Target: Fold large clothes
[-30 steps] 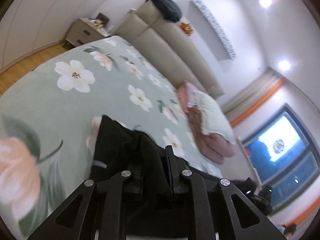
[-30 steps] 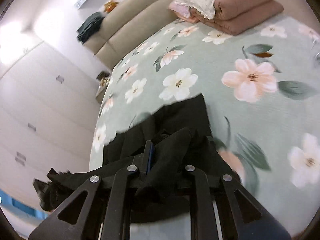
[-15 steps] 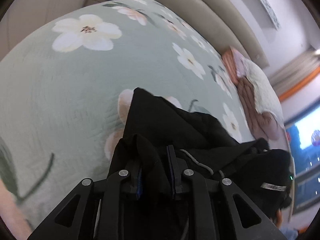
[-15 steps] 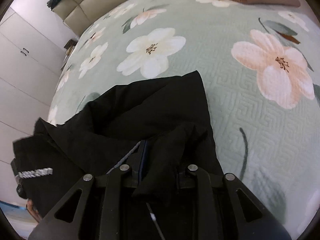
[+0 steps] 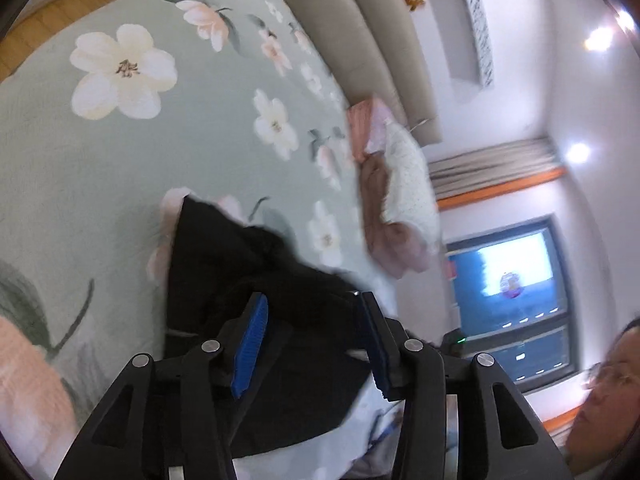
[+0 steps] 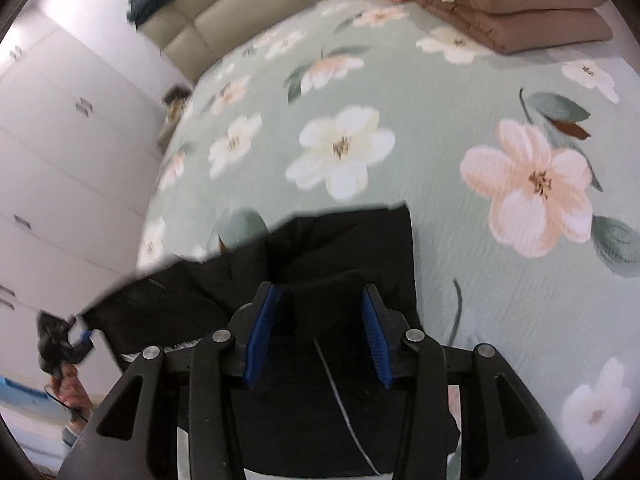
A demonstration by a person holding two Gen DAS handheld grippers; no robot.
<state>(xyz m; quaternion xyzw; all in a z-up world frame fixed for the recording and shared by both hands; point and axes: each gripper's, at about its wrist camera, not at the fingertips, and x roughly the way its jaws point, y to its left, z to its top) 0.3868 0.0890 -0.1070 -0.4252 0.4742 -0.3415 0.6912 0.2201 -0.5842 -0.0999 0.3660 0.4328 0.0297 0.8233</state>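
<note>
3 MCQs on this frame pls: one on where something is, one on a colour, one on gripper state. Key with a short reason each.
1. Where does the black garment lie?
A. On the floral bedspread
B. On the folded brown quilt
C. On a wooden chair

2. What colour are the pads inside the gripper fingers?
A. Red
B. Blue
C. White

3. How do the left gripper and right gripper stand?
A. Both shut on cloth
B. Left open, right shut
C. Both open

Key:
1 A: the dark cloth is spread on the green flowered cover, well apart from the quilt stack near the headboard.
2 B: blue strips line the inner faces of the fingers in both wrist views.
3 C: each view shows a wide gap between the fingers, with the cloth lying loose below.
</note>
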